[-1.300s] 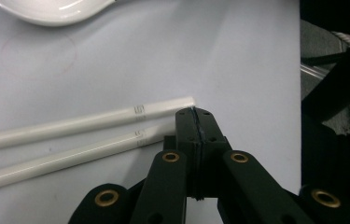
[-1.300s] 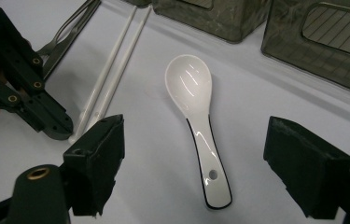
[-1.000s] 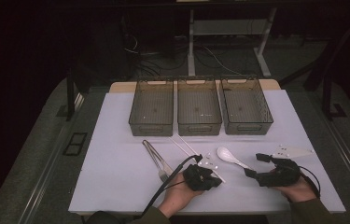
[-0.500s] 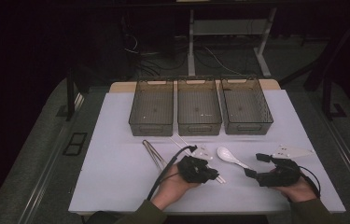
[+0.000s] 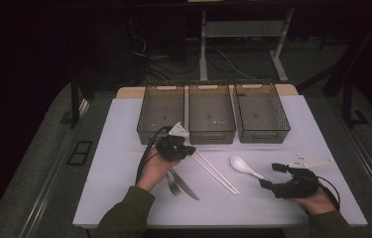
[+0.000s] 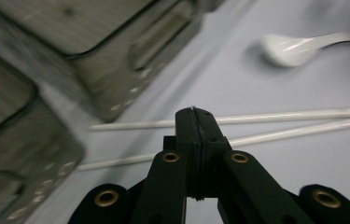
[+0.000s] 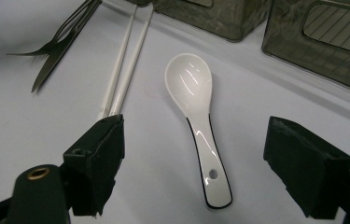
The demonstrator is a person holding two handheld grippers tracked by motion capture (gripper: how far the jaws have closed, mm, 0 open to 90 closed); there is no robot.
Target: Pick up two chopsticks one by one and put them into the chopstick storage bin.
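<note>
High view: the left tool (image 5: 186, 148) sits over the white worktop (image 5: 114, 163), just near of the gap between the left bin (image 5: 161, 111) and the middle bin (image 5: 211, 114). Its jaws are pressed together with nothing between them, after a brief flicker apart. The pair of white chopsticks (image 5: 216, 171) runs from right beside that tool toward the near right. A fork (image 5: 172, 183) and a knife (image 5: 186, 184) lie just near of the left hand (image 5: 155, 166), whose forearm comes up from the near edge, palm under the tool's body. The right tool (image 5: 269, 176) rests low at the near right, held by the right hand (image 5: 315, 198), pointing left at the white spoon (image 5: 245, 167). A third bin (image 5: 262, 111) stands at the far right.

Left gripper view: the black jaws of the left tool (image 6: 195, 116) meet in one closed tip above the chopsticks (image 6: 280, 122), which cross the frame just beyond it without being gripped. The spoon (image 6: 298, 46) lies farther off; blurred bin walls (image 6: 116, 60) stand close by, which the high view only hints at.

Right gripper view: the right tool (image 7: 193, 154) has its jaws wide apart, straddling the spoon's (image 7: 196, 107) handle without touching it; the bowl points away from the tool. Here the spoon's dark rim and the hole in its handle are clear. The chopsticks (image 7: 126, 65) lie just left of it, with fork (image 7: 60, 35) and knife (image 7: 58, 58) beyond.
</note>
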